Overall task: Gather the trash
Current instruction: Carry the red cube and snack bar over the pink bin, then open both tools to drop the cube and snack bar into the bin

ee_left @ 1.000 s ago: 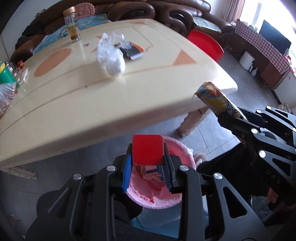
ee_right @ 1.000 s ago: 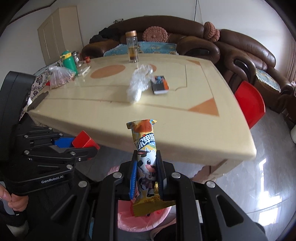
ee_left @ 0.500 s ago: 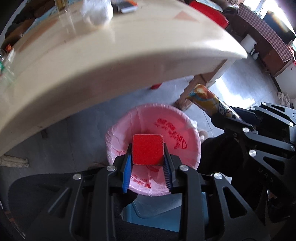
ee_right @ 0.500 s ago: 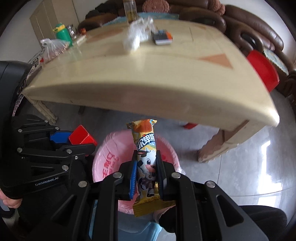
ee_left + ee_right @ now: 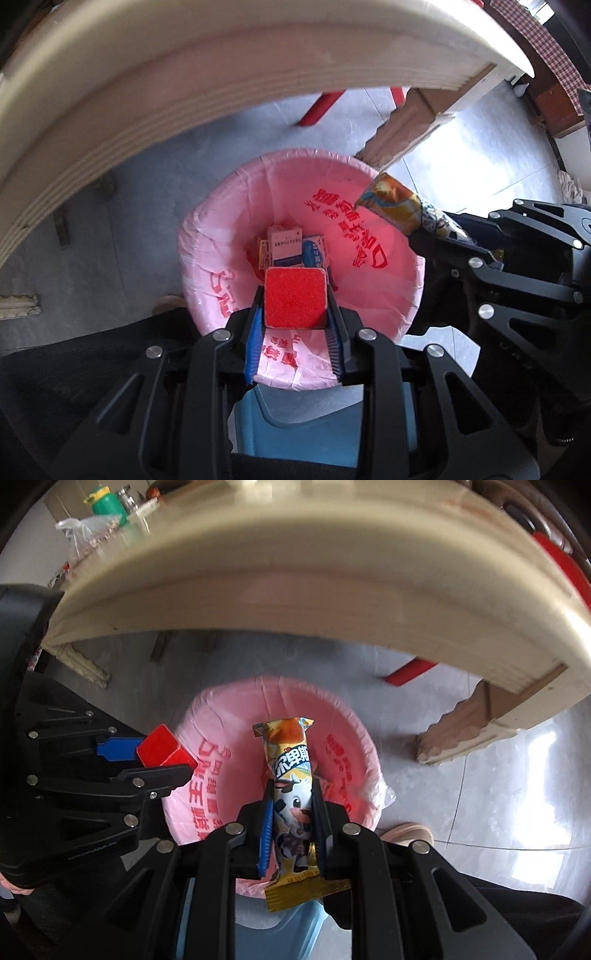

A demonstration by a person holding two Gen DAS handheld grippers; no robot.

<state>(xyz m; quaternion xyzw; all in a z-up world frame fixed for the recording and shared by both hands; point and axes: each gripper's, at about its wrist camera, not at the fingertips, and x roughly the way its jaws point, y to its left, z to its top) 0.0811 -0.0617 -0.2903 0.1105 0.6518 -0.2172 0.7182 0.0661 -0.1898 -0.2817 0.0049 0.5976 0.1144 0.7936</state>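
While both hang over the pink-lined bin [image 5: 221, 236], L gripper [image 5: 295, 325] pinches a red block [image 5: 294, 297] & R gripper [image 5: 292, 819] clamps a snack wrapper [image 5: 290, 771].

Both grippers now hang lower than a second ago, below the table edge [image 5: 221, 85] instead of level with its top. The left gripper [image 5: 295, 295], with its red block [image 5: 294, 297], now sits over the open mouth of the pink-lined bin [image 5: 229, 236] rather than short of it. The right gripper [image 5: 293, 812] has carried the snack wrapper [image 5: 291, 775] from above the table's near edge to over the bin's rim.
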